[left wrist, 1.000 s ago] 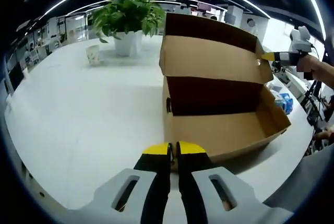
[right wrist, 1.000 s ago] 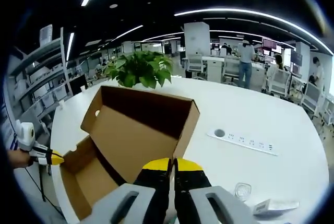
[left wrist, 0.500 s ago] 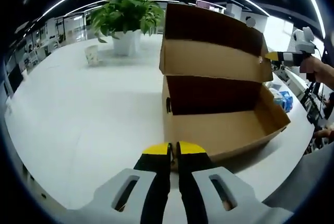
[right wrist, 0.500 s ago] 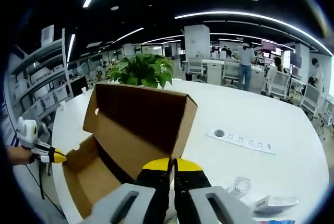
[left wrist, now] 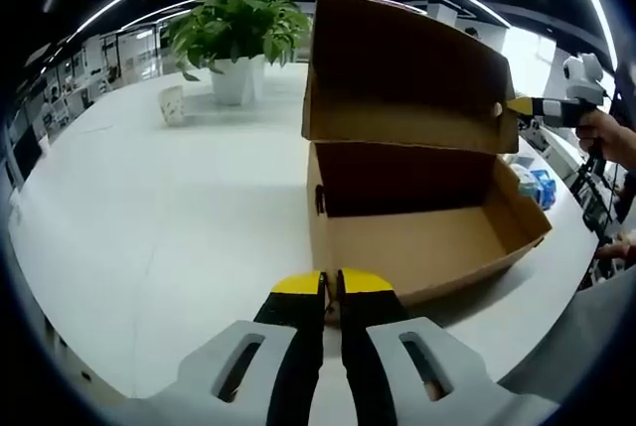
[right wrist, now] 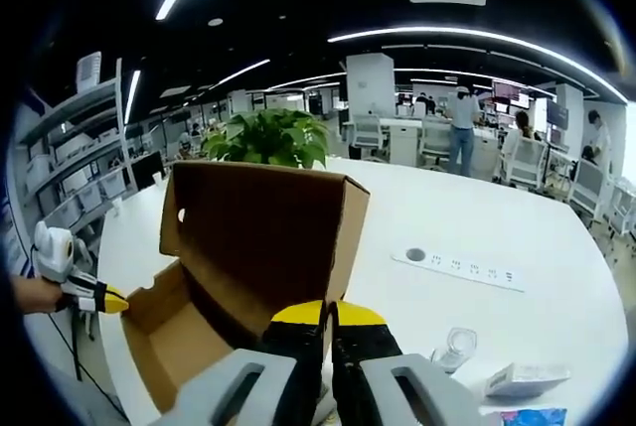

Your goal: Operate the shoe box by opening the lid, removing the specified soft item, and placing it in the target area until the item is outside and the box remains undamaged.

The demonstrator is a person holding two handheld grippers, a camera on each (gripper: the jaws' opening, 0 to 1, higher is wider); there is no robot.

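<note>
A brown cardboard shoe box (left wrist: pixel 417 247) lies on the white table (left wrist: pixel 179 208) with its hinged lid (left wrist: pixel 407 59) raised above the back wall. The part of its inside that I can see is bare cardboard. My right gripper (left wrist: pixel 515 106) comes in from the right and is shut on the lid's end corner. In the right gripper view the lid (right wrist: pixel 263 227) stands close ahead, and its near edge runs down into my right gripper (right wrist: pixel 328 311). My left gripper (left wrist: pixel 329 282) is shut and holds nothing, low over the table just short of the box's near wall. It also appears beside the box end (right wrist: pixel 169 347) as the left gripper (right wrist: pixel 114 302).
A potted plant (left wrist: pixel 238 29) and a paper cup (left wrist: pixel 177 103) stand on the table beyond the box. A power strip (right wrist: pixel 462 269), a clear cup (right wrist: pixel 452 349) and small packets (right wrist: pixel 522 378) lie to the box's right. People stand among desks in the background.
The lid has swung from leaning back to more upright, with my right gripper following at its corner. The left gripper and the box base have stayed put.
</note>
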